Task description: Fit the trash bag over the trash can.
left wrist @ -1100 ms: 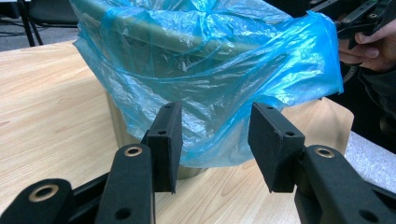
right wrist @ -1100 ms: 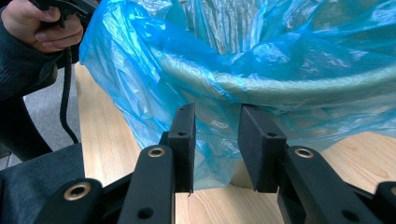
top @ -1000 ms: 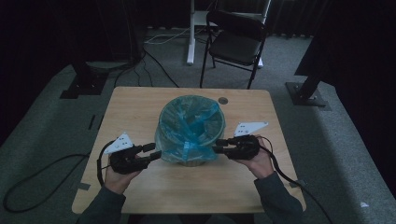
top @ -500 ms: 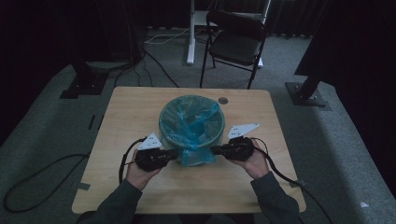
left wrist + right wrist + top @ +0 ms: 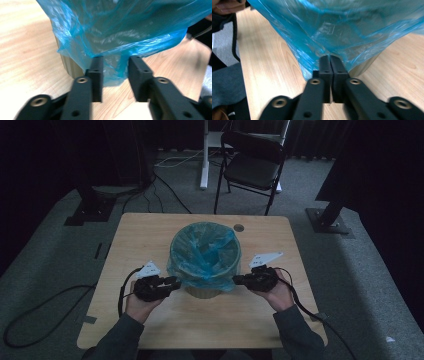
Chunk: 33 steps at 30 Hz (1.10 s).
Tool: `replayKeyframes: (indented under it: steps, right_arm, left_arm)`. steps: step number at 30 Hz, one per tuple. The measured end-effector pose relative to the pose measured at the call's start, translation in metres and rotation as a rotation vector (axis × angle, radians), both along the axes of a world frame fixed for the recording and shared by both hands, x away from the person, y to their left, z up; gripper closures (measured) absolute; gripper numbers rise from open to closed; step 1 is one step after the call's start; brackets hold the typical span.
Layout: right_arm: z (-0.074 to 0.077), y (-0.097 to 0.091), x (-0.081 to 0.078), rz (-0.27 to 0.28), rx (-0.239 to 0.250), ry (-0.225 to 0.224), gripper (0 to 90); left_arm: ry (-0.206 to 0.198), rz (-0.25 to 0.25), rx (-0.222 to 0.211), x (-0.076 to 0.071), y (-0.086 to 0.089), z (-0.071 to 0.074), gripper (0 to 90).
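At the round tan bin mid-counter, we have our right gripper clamped on the translucent blue plastic liner while the left gripper (moved nearer since) has just been reopening astride the hem, so regripping remains.

Translucent blue bag lines the upright bin, skirt overhanging mid-table.

Wooden table – a bin lined with blue bag stands mid-table

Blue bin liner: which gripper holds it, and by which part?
The right gripper pinches the blue bin liner at its hanging lower edge; the left gripper stands open around it.
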State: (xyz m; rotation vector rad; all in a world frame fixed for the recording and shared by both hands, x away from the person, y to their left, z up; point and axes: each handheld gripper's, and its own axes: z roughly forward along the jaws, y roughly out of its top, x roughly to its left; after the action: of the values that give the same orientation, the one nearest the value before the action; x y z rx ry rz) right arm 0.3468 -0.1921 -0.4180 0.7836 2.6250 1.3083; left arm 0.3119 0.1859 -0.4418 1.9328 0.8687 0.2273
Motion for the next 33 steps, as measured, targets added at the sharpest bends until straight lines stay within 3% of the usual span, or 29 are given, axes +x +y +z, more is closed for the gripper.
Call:
replayKeyframes:
  steps: [8, 16, 18, 22, 28, 33]
  right_arm:
    - [0.019, -0.017, -0.002, -0.022, 0.082, -0.040, 68.7]
    - [0.022, -0.001, -0.002, 0.023, 0.080, -0.041, 60.6]
    - [0.021, 0.004, -0.001, 0.028, 0.073, -0.039, 66.4]
    - [0.019, 0.008, 0.000, 0.024, 0.053, -0.048, 90.0]
    - [0.011, 0.006, 0.001, 0.005, -0.021, -0.043, 90.0]
    - [0.010, -0.002, 0.002, -0.017, -0.009, -0.032, 88.6]
  left_arm:
    - [-0.061, 0.001, -0.062, -0.011, 0.015, 0.018, 56.2]
    - [-0.125, 0.022, -0.083, -0.007, 0.014, 0.039, 52.2]
    - [-0.129, 0.021, -0.087, -0.005, 0.013, 0.041, 52.2]
    - [-0.138, 0.019, -0.081, -0.004, 0.008, 0.043, 52.3]
    - [-0.145, 0.008, -0.081, -0.003, 0.002, 0.044, 52.5]
    - [-0.148, 0.005, -0.073, 0.000, 0.000, 0.046, 52.7]
